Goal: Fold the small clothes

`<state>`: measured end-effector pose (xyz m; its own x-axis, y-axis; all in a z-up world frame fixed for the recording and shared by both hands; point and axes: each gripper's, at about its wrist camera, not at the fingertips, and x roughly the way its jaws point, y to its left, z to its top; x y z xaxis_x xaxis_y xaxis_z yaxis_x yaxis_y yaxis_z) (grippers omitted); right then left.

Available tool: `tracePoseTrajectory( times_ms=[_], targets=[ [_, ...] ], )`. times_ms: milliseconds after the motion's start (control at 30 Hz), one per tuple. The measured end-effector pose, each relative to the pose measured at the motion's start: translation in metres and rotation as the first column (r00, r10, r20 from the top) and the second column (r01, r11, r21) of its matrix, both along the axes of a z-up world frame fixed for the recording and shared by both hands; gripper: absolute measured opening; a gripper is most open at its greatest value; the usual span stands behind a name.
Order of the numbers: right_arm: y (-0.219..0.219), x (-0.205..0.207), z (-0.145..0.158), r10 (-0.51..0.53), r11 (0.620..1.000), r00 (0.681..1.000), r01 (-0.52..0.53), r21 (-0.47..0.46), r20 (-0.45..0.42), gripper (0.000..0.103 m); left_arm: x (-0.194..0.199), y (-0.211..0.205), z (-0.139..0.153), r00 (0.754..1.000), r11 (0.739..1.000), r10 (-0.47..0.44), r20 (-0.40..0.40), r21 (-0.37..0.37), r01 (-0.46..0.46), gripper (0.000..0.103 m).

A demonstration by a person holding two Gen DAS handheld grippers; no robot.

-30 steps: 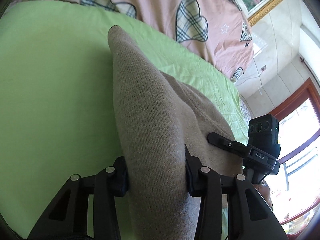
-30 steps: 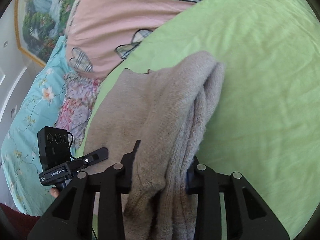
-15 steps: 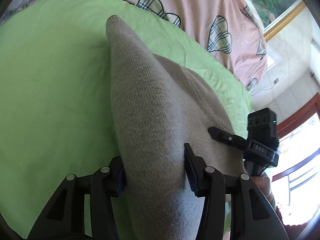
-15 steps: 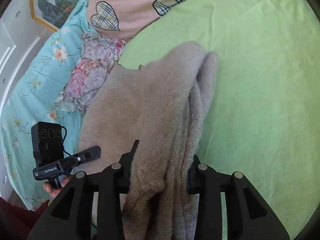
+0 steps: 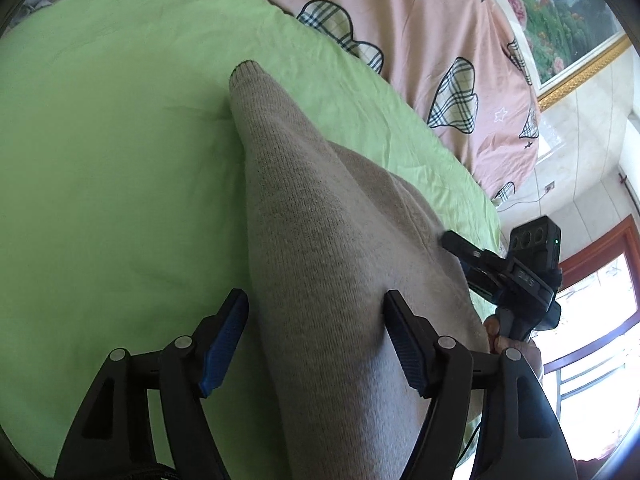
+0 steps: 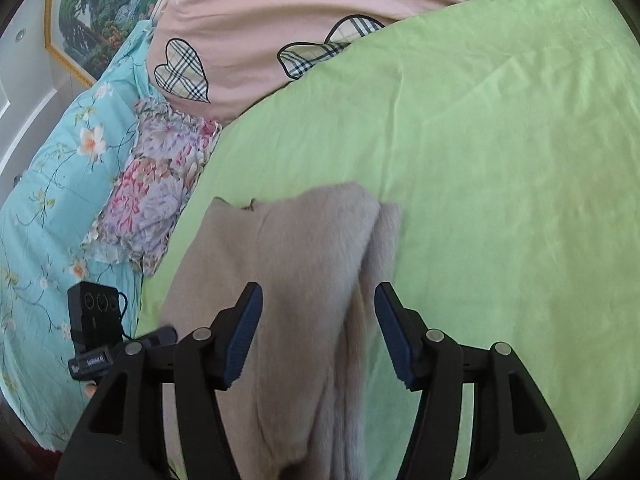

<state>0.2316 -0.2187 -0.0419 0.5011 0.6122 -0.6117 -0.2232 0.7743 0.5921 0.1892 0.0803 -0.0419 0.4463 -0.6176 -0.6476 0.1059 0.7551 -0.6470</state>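
Sweater (image 5: 320, 240): beige knit, lying on the green sheet (image 5: 120, 180) of the bed. In the left wrist view it runs from bottom centre up to a narrow ribbed end at upper centre. In the right wrist view (image 6: 296, 264) it fills the lower centre, doubled over in soft layers.

Left hand-held gripper (image 5: 316, 336): jaws spread wide, blue pads exposed. The right pad touches the knit; the left pad stands just clear of it. Nothing clamped.

Right hand-held gripper (image 6: 318, 328): jaws wide apart, the sweater between them, both pads clear of the cloth. It also shows at the right edge of the left wrist view, resting at the sweater's edge.

Pink quilt (image 6: 280, 20): plaid heart patches, upper part of frame, bordering the green sheet.

Blue floral bedding (image 6: 48, 184): left edge of frame.

Framed picture (image 6: 92, 12): gold frame, upper left corner.
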Motion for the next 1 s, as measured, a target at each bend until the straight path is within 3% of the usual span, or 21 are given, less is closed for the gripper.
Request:
tracePoseTrajectory(
  times_ms=[33,100,267,333,500,567,800,933,1000],
  targets=[
    [0.007,0.007,-0.003,0.014,1.000,1.000,-0.015,-0.022,-0.012,0.031,0.002,-0.001,-0.001,1.000,1.000,0.001,-0.005,0.002,-0.001,0.071],
    [0.011,0.008,0.001,0.020,0.999,1.000,-0.020,-0.041,0.003,0.019,0.007,-0.003,0.000,1.000,1.000,0.005,-0.011,0.006,-0.005,0.074],
    [-0.018,-0.008,0.009,-0.029,0.999,0.998,0.027,0.035,0.052,0.011,0.042,0.002,-0.003,0.999,0.999,0.031,-0.020,0.045,-0.030,0.076],
    [-0.021,-0.008,0.000,-0.028,0.999,0.999,0.028,0.019,0.029,0.011,0.062,0.004,-0.005,0.999,0.995,0.051,-0.020,0.082,-0.049,0.069],
    [-0.018,-0.001,-0.010,-0.021,1.000,1.000,0.021,-0.001,0.004,0.011,0.119,0.004,-0.005,0.996,0.974,0.094,-0.013,0.207,-0.089,0.025],
    [-0.016,-0.002,-0.009,-0.019,1.000,1.000,0.019,-0.019,0.010,0.011,0.135,0.002,0.001,0.994,0.963,0.107,0.004,0.249,-0.104,0.019],
    [-0.021,-0.008,-0.012,-0.059,0.998,0.998,0.059,-0.033,-0.005,0.010,0.141,-0.002,0.033,0.990,0.936,0.112,0.082,0.325,-0.133,0.020],
    [-0.026,-0.022,0.001,-0.101,0.995,0.995,0.101,-0.014,-0.001,0.013,0.090,0.000,0.059,0.985,0.939,0.099,0.140,0.316,-0.139,0.026],
    [-0.029,-0.037,0.012,-0.123,0.992,0.992,0.123,-0.010,0.015,0.017,0.053,-0.002,0.069,0.983,0.940,0.067,0.169,0.321,-0.119,0.034]
  ],
)
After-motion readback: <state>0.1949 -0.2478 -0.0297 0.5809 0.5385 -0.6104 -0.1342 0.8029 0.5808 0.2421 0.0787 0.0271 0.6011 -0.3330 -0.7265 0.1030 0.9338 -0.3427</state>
